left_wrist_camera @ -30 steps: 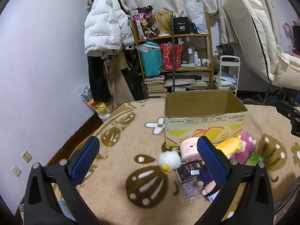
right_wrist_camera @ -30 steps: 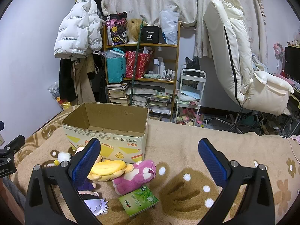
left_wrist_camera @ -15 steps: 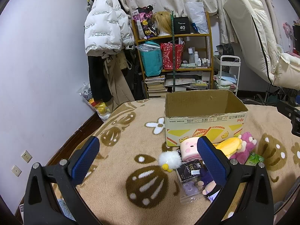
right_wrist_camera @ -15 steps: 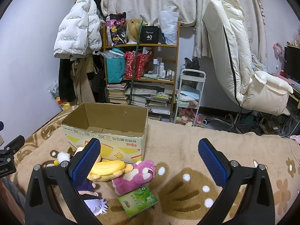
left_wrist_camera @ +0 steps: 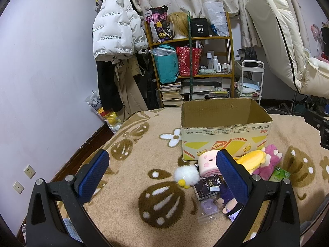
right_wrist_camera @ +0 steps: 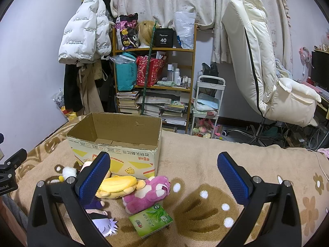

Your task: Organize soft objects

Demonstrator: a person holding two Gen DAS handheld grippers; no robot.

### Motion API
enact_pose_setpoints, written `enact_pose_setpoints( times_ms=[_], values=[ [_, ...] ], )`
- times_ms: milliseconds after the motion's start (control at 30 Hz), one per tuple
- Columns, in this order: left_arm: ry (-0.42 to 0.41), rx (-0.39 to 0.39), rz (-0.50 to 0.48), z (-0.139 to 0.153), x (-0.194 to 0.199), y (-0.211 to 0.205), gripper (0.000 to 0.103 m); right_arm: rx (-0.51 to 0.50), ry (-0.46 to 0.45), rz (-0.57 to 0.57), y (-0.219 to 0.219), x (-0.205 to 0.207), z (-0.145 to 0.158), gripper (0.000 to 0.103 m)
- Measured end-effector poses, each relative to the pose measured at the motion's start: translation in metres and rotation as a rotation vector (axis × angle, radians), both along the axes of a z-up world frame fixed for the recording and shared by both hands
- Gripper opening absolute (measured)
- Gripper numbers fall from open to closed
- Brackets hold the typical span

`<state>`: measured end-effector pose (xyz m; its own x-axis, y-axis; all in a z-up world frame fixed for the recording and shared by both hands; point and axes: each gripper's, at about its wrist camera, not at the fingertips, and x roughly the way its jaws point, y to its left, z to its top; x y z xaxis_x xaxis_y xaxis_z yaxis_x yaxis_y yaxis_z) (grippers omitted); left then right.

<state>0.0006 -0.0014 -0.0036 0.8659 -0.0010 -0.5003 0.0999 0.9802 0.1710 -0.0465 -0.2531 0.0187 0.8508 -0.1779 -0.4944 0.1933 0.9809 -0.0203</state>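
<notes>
We note left gripper (left_wrist_camera: 162,168) and right gripper (right_wrist_camera: 164,169) spread wide, grasping nothing. Plush toys (right_wrist_camera: 147,192) lie on the blanket (right_wrist_camera: 205,160), just beside the cardboard box (right_wrist_camera: 123,154).

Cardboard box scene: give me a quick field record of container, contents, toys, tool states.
container: open brown cardboard box with yellow printed sides, upright on the tan patterned blanket
contents: none visible
toys in front of the box: yellow plush, magenta plush bear, pink roll-shaped plush, white fluffy chick
other: green tissue pack beside the bear
left tool: open, holding nothing
right tool: open, holding nothing
</notes>
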Motion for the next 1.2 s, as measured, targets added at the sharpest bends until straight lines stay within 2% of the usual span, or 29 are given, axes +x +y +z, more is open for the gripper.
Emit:
enact_pose_setpoints(
  times_ms=[1200],
  values=[
    [0.0, 0.002, 0.008, -0.005, 0.0014, 0.007, 0.103, -0.007, 0.0, 0.002, 0.0053, -0.0016, 0.0028, 0.103]
  ],
)
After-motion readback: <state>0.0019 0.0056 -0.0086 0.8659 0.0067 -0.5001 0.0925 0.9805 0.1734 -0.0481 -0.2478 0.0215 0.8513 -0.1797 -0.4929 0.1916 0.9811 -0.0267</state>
